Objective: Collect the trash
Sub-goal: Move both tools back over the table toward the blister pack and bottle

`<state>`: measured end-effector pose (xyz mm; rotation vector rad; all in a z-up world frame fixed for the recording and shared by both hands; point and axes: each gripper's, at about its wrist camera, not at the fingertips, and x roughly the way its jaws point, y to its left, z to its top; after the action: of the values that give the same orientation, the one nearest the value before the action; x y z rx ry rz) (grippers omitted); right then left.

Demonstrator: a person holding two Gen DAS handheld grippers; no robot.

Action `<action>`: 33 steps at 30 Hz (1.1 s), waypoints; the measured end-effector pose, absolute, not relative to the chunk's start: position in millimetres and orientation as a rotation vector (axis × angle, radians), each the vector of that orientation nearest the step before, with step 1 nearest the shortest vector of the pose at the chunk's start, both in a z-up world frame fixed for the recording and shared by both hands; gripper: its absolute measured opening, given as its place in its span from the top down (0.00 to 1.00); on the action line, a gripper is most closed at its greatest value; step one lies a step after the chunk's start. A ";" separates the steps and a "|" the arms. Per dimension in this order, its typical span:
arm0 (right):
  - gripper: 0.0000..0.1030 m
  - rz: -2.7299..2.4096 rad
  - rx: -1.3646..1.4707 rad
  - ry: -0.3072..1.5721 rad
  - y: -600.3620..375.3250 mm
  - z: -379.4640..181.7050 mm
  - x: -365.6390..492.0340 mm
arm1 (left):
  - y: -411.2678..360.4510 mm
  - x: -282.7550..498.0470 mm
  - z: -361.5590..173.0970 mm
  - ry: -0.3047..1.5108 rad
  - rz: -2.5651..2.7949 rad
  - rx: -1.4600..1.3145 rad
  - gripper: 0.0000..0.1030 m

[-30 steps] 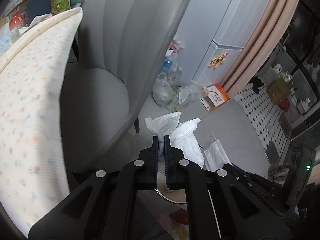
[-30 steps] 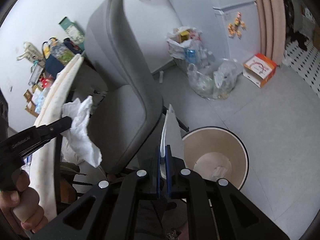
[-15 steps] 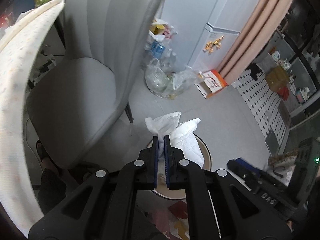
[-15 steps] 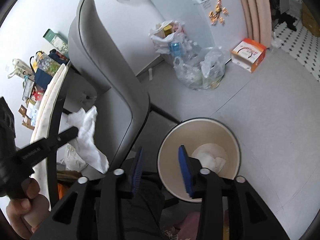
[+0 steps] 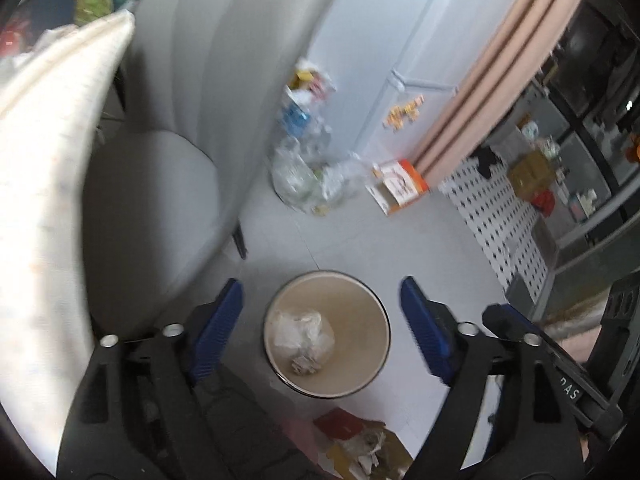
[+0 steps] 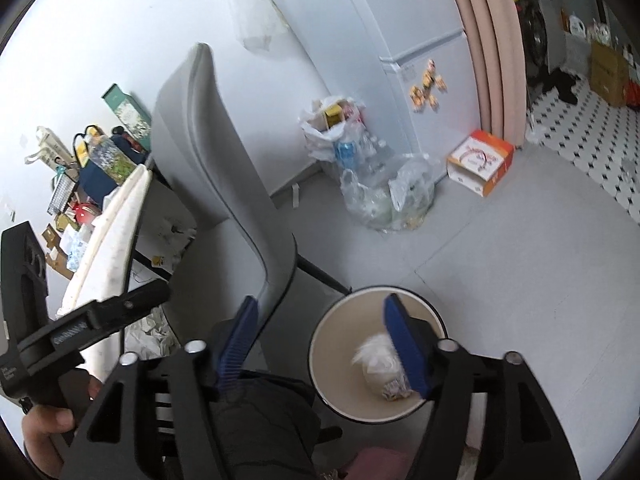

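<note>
Opening within the last half second, the left gripper (image 5: 320, 312) has let its tissue go; fingers apart, nothing between, and the wad (image 5: 302, 334) now lies in the bin (image 5: 376, 312) below. The right gripper (image 6: 320, 344) has likewise been opened and emptied over the bin (image 6: 332, 344). Blur hides the wad's detail; litter (image 5: 360, 444) at the frame bottom is cut off.

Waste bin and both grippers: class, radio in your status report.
Left gripper and right gripper open, fingers just spread, nothing between. Crumpled paper inside waste bin. Grey chair close beside bin.
</note>
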<state>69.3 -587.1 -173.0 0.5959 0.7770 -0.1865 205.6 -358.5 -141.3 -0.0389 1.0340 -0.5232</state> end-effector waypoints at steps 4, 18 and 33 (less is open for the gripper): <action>0.07 -0.165 0.550 0.712 -562.4 -145.6 70.8 | -319.8 204.2 -110.8 0.962 -0.466 -0.076 0.08; 0.07 0.027 0.459 0.689 -453.3 -91.6 101.0 | -158.4 173.7 -51.4 0.770 -0.239 -0.199 0.07; 0.07 0.241 0.324 0.717 -311.2 -44.6 129.4 | -0.6 138.2 -46.2 0.690 -0.011 -0.339 0.07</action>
<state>129.4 -311.2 -44.6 0.3245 0.7168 0.2405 138.2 -0.6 -46.2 -0.3392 0.6895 -0.0108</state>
